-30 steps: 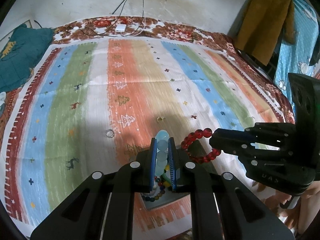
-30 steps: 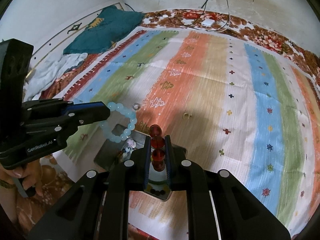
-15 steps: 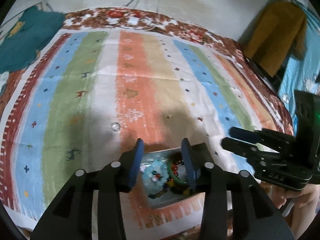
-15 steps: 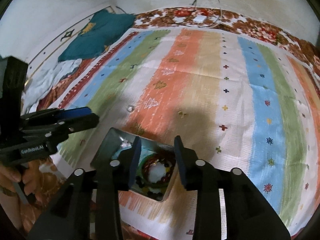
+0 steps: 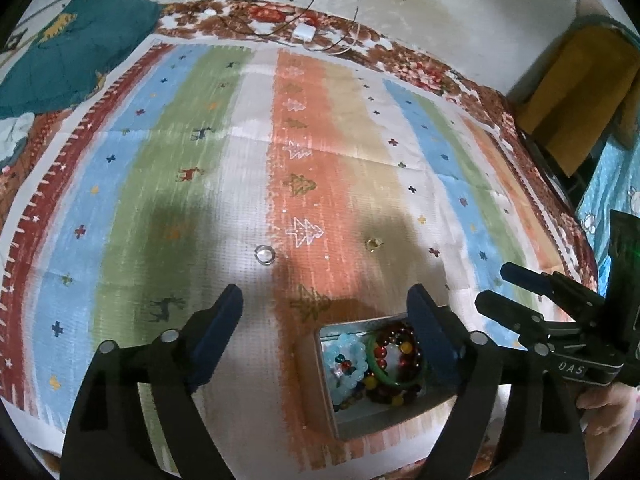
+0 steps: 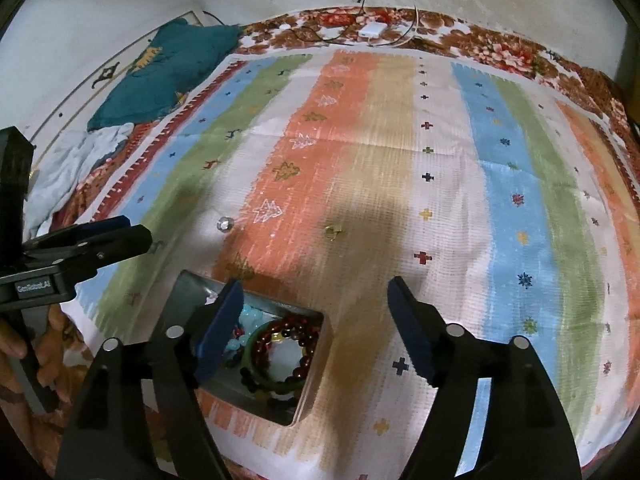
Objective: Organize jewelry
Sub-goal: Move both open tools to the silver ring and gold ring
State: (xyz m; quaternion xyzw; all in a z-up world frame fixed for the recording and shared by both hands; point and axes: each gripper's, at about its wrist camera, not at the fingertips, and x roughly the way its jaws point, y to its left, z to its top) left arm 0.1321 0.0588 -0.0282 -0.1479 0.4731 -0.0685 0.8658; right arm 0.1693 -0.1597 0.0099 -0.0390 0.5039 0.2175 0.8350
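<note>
An open metal tin [image 5: 380,420] sits on the striped cloth near its front edge. Inside lie a pale blue bead bracelet [image 5: 348,360], a dark red bead bracelet [image 5: 400,338], a green bangle [image 5: 374,366] and more beads. My left gripper [image 5: 324,312] hovers above and left of the tin, jaws opening wide, nothing between them. My right gripper [image 6: 316,304] hangs over the tin [image 6: 316,376], jaws opening too and empty, above the red bracelet [image 6: 288,328]. A silver ring [image 5: 265,255] and a gold ring [image 5: 374,245] lie loose on the cloth beyond the tin.
The striped cloth [image 6: 440,160] covers a floral bedspread. A teal cloth [image 6: 168,68] lies at the back left. A white charger [image 6: 370,29] with cables rests by the far wall. A yellow garment [image 5: 580,92] hangs at the right. A person's hands hold both gripper handles.
Both grippers were shut on bracelets, the left on the pale blue one and the right on the red one. Both have opened, and the bracelets now lie in the tin.
</note>
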